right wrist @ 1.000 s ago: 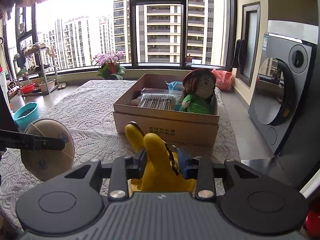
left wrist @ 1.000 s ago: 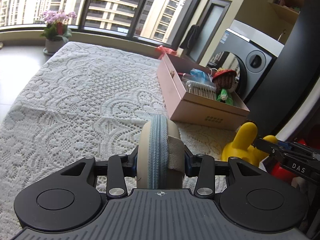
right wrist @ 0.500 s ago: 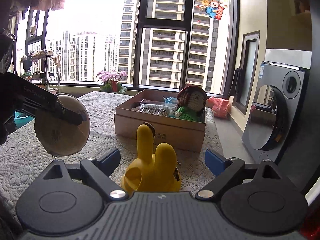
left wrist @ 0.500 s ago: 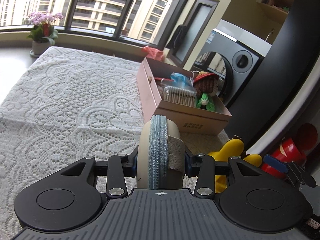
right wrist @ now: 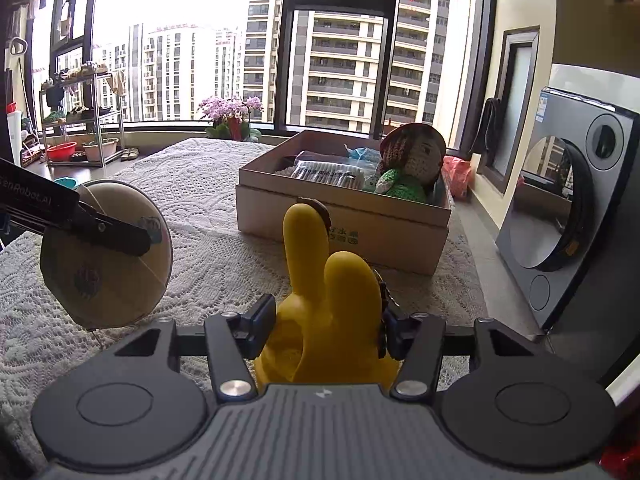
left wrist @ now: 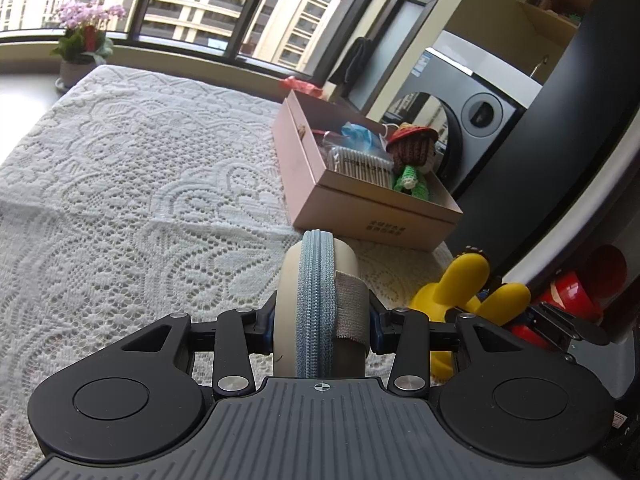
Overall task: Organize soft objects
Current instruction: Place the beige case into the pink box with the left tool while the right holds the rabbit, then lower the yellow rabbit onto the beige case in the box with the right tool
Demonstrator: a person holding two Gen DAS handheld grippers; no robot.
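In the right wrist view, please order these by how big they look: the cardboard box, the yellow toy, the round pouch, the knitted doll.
1. cardboard box
2. yellow toy and round pouch: about alike, and both sit near the camera, so their order is unsure
3. knitted doll, which stands farther off

A potted pink orchid (right wrist: 232, 118) stands by the window; a washing machine (right wrist: 576, 216) sits right of the lace-covered table (left wrist: 120, 184).
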